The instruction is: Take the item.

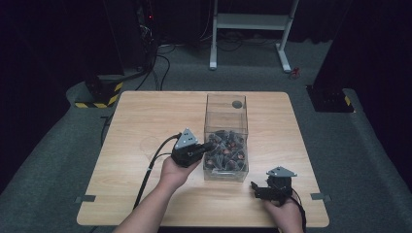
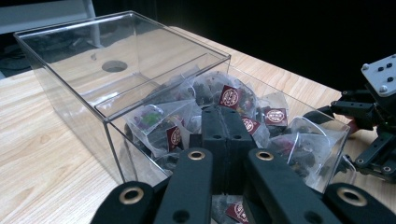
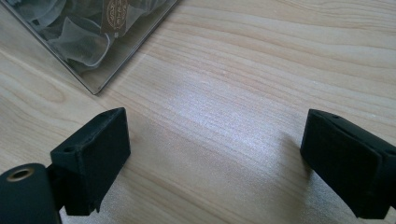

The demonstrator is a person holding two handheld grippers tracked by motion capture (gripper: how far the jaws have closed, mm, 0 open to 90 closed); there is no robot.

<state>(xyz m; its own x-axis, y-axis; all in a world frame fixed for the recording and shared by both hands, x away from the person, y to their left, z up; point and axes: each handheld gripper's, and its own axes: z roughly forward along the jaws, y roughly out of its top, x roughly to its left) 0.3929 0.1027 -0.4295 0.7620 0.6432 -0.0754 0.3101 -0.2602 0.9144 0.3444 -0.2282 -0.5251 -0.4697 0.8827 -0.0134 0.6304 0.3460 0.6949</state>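
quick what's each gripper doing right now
Left gripper: closed, jaws inside the clear box among the tea bags; any grip can't be told.
Right gripper: open, holding nothing.

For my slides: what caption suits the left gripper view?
Left gripper, jaws shut, reaching among tea bag sachets in a clear plastic box.

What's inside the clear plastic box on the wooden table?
The clear plastic box holds a heap of mesh tea bags with dark red tags. The lower bags and the box floor are covered.

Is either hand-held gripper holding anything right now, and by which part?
Left hand-held gripper: shut among the tea bags; any grip can't be told. Right hand-held gripper: open, empty.
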